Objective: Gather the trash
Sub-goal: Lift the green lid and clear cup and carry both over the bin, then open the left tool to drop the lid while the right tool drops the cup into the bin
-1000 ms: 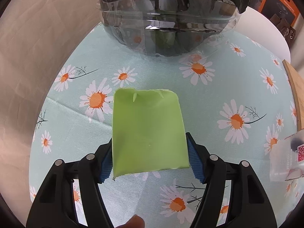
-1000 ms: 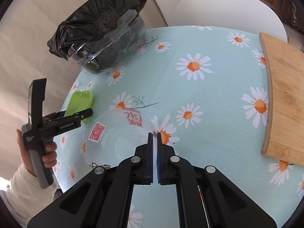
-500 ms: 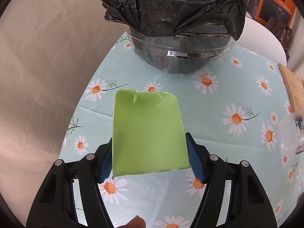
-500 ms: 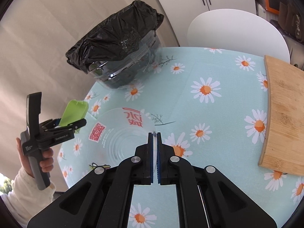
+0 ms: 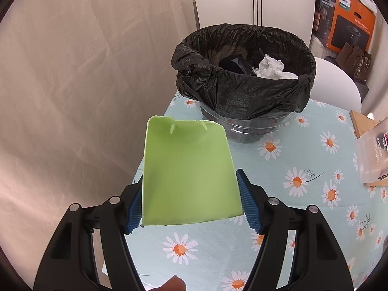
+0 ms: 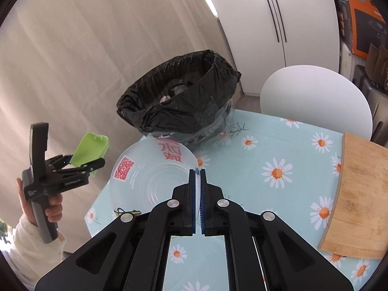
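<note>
My left gripper (image 5: 189,201) is shut on a light green plastic piece (image 5: 186,172) and holds it in the air, short of the bin; it also shows in the right wrist view (image 6: 89,149). My right gripper (image 6: 197,172) is shut on the rim of a clear round plastic lid (image 6: 150,177) with red print and a QR code, held above the table. The clear bin with a black bag (image 5: 245,82) stands at the table's far edge, open, with crumpled white paper (image 5: 271,69) inside; it also shows in the right wrist view (image 6: 179,97).
The table has a light blue daisy cloth (image 5: 291,160). A bamboo board (image 6: 359,194) lies at the right. A white chair (image 6: 315,97) stands behind the table. A beige curtain (image 5: 84,72) hangs at the left. Boxes (image 5: 349,19) stand at the back right.
Both grippers have risen with their items. The bin's open top now shows in both views, and the lid is off the table.
</note>
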A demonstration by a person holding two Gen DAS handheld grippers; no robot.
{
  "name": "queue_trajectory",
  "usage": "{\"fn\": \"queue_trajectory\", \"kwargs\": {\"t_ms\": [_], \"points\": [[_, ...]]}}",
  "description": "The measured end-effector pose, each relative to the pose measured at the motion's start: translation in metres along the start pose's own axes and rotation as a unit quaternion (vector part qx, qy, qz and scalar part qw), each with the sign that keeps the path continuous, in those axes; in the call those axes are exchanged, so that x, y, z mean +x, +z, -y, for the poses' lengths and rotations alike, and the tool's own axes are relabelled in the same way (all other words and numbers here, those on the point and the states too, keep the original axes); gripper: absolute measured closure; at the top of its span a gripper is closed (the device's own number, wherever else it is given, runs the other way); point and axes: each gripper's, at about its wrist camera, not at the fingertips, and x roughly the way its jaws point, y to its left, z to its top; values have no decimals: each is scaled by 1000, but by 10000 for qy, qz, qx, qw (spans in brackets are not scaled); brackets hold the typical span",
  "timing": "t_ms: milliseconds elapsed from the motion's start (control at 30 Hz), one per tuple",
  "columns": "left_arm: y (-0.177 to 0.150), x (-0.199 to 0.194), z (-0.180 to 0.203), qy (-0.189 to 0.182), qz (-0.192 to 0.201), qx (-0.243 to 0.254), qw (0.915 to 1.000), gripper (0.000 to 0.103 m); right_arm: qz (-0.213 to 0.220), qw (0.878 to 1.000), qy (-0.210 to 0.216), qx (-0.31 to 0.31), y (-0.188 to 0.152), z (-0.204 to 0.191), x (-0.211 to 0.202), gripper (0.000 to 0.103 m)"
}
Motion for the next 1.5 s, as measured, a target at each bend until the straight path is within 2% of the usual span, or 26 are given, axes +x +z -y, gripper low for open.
{"fn": "queue_trajectory", "kwargs": {"t_ms": [400, 633, 833, 1033, 1233, 1500], "points": [[70, -11, -25, 64, 376, 428, 9984, 35, 479, 9984, -175, -257, 69, -40, -4, 100], [108, -3, -24, -244, 547, 840, 9947, 35, 680, 9966, -312, -331, 107, -58, 4, 100], [139, 20, -11, -594, 627, 1249, 9884, 35, 739, 9962, -419, -209, 136, -56, 26, 100], [162, 57, 4, -964, 571, 1516, 9821, 35, 646, 9962, -560, -140, 158, -46, 56, 100], [175, 93, 14, -1216, 476, 1774, 9754, 35, 376, 9966, -710, -195, 172, -42, 96, 100], [180, 122, 22, -1538, 324, 2018, 9667, 35, 62, 9961, -862, -163, 170, -40, 135, 100]]}}
